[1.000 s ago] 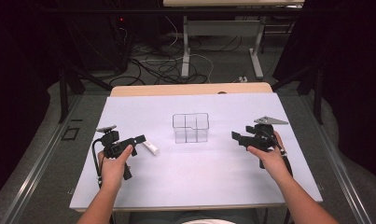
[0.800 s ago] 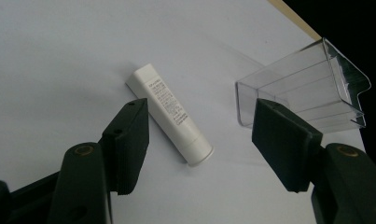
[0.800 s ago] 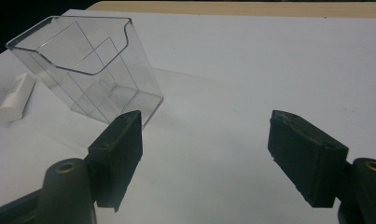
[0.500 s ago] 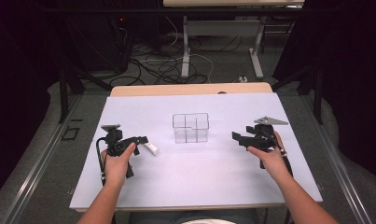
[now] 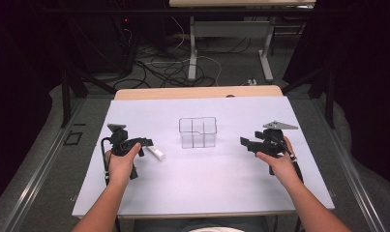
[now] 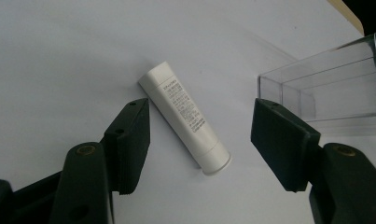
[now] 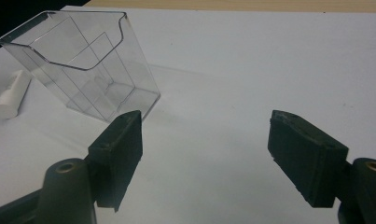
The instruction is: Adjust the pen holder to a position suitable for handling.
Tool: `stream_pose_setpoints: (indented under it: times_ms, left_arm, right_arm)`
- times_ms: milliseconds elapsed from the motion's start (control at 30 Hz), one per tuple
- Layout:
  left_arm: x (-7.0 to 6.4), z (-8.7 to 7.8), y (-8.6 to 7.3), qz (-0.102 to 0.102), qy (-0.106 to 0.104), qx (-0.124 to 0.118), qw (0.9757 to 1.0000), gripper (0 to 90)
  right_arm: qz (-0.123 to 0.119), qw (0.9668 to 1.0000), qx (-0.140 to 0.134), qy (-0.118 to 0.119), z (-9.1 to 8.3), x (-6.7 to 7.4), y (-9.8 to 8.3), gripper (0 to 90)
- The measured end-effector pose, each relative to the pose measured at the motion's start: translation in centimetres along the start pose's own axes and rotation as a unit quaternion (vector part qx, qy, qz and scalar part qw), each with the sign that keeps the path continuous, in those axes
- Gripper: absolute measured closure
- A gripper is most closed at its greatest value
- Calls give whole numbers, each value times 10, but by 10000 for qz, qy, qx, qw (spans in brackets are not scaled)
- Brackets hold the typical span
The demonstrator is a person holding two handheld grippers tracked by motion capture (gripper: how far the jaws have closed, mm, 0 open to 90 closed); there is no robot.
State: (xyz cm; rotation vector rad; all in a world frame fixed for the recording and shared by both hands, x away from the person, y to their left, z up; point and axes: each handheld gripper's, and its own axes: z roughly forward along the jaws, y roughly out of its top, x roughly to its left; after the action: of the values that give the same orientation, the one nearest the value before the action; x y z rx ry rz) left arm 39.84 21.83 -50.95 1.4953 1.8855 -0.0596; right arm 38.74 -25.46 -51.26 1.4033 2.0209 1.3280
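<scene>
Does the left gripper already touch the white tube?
Apart. In the left gripper view, the left gripper has open jaws on both sides of the white tube, with bare table visible between each pad and it.

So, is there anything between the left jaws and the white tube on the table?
Nothing visible. In the left gripper view the white tube lies flat on the table in the gap between the open jaws of the left gripper, touching neither pad. The clear box stands off to one side, apart from the tube.
</scene>
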Motion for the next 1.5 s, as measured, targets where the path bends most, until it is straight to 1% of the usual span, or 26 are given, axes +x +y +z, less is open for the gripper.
stream_pose_setpoints:
  times_ms: [33, 67, 167, 233, 333, 367, 400, 433, 500, 533, 567, 700, 733, 767, 867, 900, 933, 967, 1000, 1033, 1067, 1100, 1133, 1300, 1400, 1500]
  left_arm:
    - [0, 0, 1, 28, 0, 28, 10000, 385]
    - [-1, 2, 2, -24, 14, -35, 10000, 385]
    - [-2, 3, 4, -28, 92, 89, 9999, 386]
    - [-3, 6, 4, -114, 66, 111, 9999, 387]
    - [-5, 9, 3, -126, 102, 180, 9997, 387]
    - [-5, 9, 3, -51, 128, 267, 9995, 387]
    - [-6, 11, 2, -116, 130, 248, 9995, 387]
    - [-6, 12, 1, -74, 152, 291, 9994, 387]
    - [-8, 15, -1, -107, 160, 287, 9994, 388]
    - [-8, 16, -2, -77, 165, 367, 9992, 389]
    - [-10, 18, -3, -142, 167, 334, 9992, 391]
    - [-11, 24, -6, -62, 185, 371, 9991, 395]
    - [-11, 24, -6, 42, 252, 445, 9987, 395]
    - [-11, 25, -6, 25, 243, 419, 9988, 395]
    - [-10, 24, -4, 122, 252, 419, 9987, 395]
    - [-9, 23, -3, 169, 264, 492, 9983, 395]
    - [-10, 23, -2, 92, 249, 417, 9988, 395]
    - [-9, 22, -1, 164, 280, 496, 9982, 395]
    - [-8, 22, 0, 142, 306, 535, 9980, 395]
    - [-9, 24, -1, 25, 279, 490, 9984, 394]
    - [-8, 24, -1, 39, 262, 567, 9980, 395]
    - [-9, 26, -2, -40, 295, 587, 9978, 395]
    - [-11, 28, -2, -59, 315, 535, 9981, 395]
    - [-16, 33, -3, -117, 414, 618, 9972, 424]
    - [-17, 36, -4, -140, 484, 756, 9959, 441]
    - [-15, 37, -3, -262, 485, 824, 9951, 462]
  right_arm:
    - [-9, 10000, -4, 1, 0, 0, 0, 261]
    - [-7, 10000, -6, 4, 0, 0, 0, 261]
    - [5, 10000, 3, -2, -1, -1, 0, 261]
    - [13, 10000, -13, 6, -1, -1, 0, 261]
    - [39, 10000, -7, 11, -1, -1, 0, 261]
    - [41, 10000, -5, 15, -1, -1, 0, 261]
    - [43, 10000, -1, 14, 0, -1, 0, 261]
    - [45, 10000, 1, 7, 0, -1, 0, 261]
    - [52, 10000, 4, 7, 0, -1, 0, 261]
    - [49, 10000, 2, 1, 0, -1, 0, 261]
    - [53, 10000, 6, 1, 0, -1, 0, 261]
    - [44, 10000, 8, 1, 0, -1, -1, 261]
    - [44, 10000, 7, 0, 0, -1, -1, 261]
    - [43, 10000, 6, 0, 0, -1, -1, 261]
    - [26, 10000, 2, -14, 0, -2, -1, 261]
    - [26, 10000, 2, -14, 0, -2, -1, 261]
    - [28, 10000, 17, -4, 0, -3, -1, 261]
    - [44, 10000, 12, -7, 1, -2, -1, 261]
    - [45, 10000, 16, -9, 1, -2, -1, 261]
    - [43, 10000, 16, -12, 1, -2, -1, 261]
    - [45, 10000, 13, -14, 1, -2, -1, 261]
    - [41, 10000, 9, -10, 1, -2, -1, 261]
    - [52, 10000, 14, -4, 1, -2, -1, 261]
    - [7, 10000, 17, -4, 1, -2, -1, 261]
    - [17, 10000, 18, 0, 1, -2, -1, 261]
    - [27, 10000, 20, 2, 1, -3, -2, 261]
